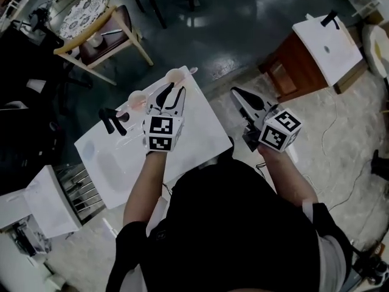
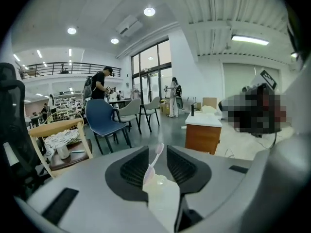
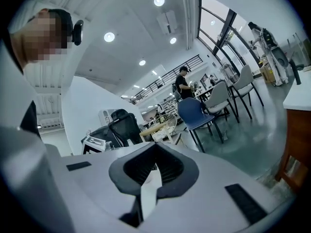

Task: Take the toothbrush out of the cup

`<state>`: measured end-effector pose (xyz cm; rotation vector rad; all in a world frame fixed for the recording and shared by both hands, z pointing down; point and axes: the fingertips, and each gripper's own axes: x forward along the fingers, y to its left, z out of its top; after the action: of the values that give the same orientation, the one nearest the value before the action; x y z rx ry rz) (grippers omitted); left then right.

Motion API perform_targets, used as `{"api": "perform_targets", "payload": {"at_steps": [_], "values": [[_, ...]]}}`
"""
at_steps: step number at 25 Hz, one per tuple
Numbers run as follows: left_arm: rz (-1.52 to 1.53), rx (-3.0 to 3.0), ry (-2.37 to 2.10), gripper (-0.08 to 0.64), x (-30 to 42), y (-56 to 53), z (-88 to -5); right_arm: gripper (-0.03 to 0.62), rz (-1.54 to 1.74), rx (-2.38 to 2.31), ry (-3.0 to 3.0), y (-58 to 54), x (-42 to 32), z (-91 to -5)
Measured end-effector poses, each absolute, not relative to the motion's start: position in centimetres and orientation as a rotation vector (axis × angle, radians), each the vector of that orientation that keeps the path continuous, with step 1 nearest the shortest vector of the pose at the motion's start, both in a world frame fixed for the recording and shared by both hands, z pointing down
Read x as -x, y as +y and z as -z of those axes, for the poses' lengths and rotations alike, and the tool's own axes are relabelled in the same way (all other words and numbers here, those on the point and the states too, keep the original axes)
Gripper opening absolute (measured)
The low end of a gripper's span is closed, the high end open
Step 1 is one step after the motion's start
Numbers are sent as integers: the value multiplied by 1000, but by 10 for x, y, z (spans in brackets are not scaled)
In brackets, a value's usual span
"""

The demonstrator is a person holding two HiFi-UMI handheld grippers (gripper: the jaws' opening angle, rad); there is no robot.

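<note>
A pale pink cup [image 1: 175, 76] stands near the far edge of the white table [image 1: 200, 132]. A pink toothbrush [image 1: 192, 70] leans out of it. My left gripper [image 1: 172, 89] is over the table, right behind this cup, with its jaws open. In the left gripper view the cup [image 2: 163, 191] and the toothbrush [image 2: 156, 158] sit in the gap of the left gripper [image 2: 157, 148], and the pads do not press on them. My right gripper [image 1: 235, 91] hangs beyond the table's right edge. It is shut and holds nothing. The right gripper [image 3: 156, 145] points towards the room.
A second pinkish cup [image 1: 137, 98] stands left of the first, with a black-handled item [image 1: 109, 119] beside it. A wooden chair [image 1: 91, 29] stands beyond the table at far left. A wooden cabinet with a white top [image 1: 322, 50] stands at the right. People stand far off.
</note>
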<state>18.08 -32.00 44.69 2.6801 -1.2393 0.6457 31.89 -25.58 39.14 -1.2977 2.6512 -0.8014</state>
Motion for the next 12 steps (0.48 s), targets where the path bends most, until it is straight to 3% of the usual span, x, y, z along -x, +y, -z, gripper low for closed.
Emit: {"api": "perform_targets", "payload": {"at_steps": [5, 12], "values": [[-761, -2629, -1186, 176, -206, -350, -488, 28, 867, 1282, 2650, -277, -354, -409], [-931, -2578, -1215, 178, -217, -375, -530, 28, 930, 1226, 2661, -293, -370, -429]]}}
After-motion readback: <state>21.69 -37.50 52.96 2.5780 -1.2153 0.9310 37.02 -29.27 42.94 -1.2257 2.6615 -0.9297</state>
